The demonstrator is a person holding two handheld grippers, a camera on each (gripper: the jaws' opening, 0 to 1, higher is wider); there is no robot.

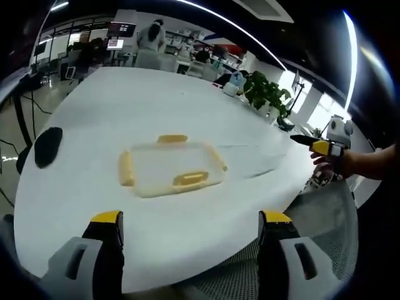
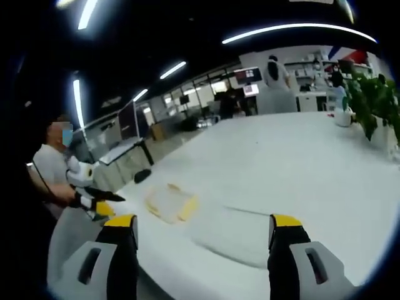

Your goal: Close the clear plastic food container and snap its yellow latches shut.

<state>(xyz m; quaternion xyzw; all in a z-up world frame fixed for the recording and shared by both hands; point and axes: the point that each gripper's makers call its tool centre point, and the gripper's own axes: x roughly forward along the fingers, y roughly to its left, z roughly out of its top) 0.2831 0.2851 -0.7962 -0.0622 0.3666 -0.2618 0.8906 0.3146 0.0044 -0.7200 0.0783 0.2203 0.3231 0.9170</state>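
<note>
A shallow, rectangular clear plastic food container (image 1: 170,167) with rounded corners was seen lying flat near the front edge of a broad, smooth white counter (image 1: 156,100). Four yellow latches (image 1: 190,179) were counted, one on each side. In the left gripper view, the left tongs (image 1: 190,219), grey-bodied with black, yellow-tipped jaws, were held wide apart and empty, short of the container. The right tongs (image 2: 203,222) were likewise spread wide, holding nothing, well back from the container (image 2: 167,201). A flat, black oval pad (image 1: 47,146) lay on the counter's left. Leafy green potted plants (image 1: 265,94) stood at the far edge.
</note>
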